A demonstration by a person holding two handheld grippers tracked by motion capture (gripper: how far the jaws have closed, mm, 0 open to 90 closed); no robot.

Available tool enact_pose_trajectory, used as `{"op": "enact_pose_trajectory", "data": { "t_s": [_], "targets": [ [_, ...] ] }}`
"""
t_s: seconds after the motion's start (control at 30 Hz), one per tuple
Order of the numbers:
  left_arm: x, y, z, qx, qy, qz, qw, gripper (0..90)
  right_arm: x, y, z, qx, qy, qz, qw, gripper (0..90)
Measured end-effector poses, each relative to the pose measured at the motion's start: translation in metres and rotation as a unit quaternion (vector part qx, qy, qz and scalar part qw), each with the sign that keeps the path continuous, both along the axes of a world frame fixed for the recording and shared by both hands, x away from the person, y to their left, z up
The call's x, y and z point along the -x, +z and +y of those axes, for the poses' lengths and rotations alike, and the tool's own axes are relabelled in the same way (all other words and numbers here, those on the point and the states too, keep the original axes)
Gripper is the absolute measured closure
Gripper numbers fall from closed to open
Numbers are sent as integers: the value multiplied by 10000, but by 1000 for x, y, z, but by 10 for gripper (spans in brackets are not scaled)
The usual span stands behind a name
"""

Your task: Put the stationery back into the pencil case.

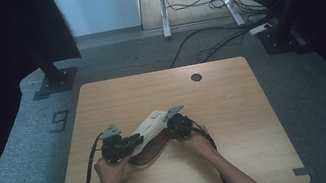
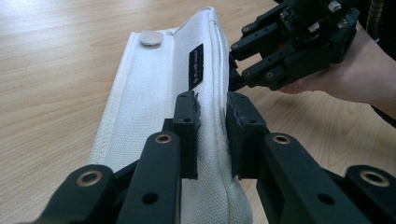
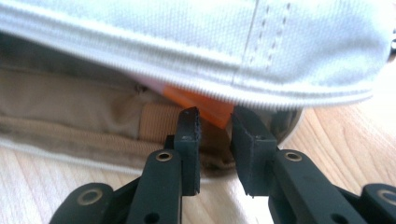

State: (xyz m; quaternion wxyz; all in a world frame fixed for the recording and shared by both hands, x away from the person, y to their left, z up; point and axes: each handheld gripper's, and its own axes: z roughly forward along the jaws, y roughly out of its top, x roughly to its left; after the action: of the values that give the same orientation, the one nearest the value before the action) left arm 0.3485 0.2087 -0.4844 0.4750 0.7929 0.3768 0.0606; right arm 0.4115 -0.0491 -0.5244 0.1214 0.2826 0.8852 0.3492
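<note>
Both black pads of the left gripper (image 2: 212, 135) pinch the raised seam of a white canvas pouch (image 2: 154, 116), clamped tight on the fabric at the lower centre of the left gripper view. Beyond them the pouch runs up the frame to a metal snap button (image 2: 150, 38) at upper left and a small black label (image 2: 196, 66) beside the seam. Past the label, at upper right, the right gripper (image 2: 232, 70) reaches the same edge, held in a hand (image 2: 345, 70).

In the right gripper view, the narrow jaws close on an orange item (image 3: 201, 105) peeking out under the white flap; whether the pads actually press it I cannot tell. Behind it lies the tan lining (image 3: 70, 107) of the opened pouch.

From the high view, the pouch sits at lower centre of the wooden table (image 1: 238, 124), between both grippers, its flap lifted. Farther up the tabletop is a dark round cable hole (image 1: 196, 77).
</note>
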Motion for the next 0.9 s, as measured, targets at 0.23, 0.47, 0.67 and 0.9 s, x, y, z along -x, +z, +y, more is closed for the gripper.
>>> {"op": "enact_pose_trajectory", "data": {
  "t_s": [0.23,0.47,0.67,0.9],
  "targets": [
    [0,0,0,0,-4,-2,10000,749,-5,-3,7,54,19,-5,10000,711],
    [0,0,0,8,-5,-5,10000,748,-7,-4,8,51,11,12,10000,692],
    [0,0,1,12,-6,-2,10000,748,-7,-2,5,9,51,47,10000,637],
    [-1,0,1,13,-3,-8,10000,748,-2,4,3,-140,152,29,9998,534]
  ]
}}
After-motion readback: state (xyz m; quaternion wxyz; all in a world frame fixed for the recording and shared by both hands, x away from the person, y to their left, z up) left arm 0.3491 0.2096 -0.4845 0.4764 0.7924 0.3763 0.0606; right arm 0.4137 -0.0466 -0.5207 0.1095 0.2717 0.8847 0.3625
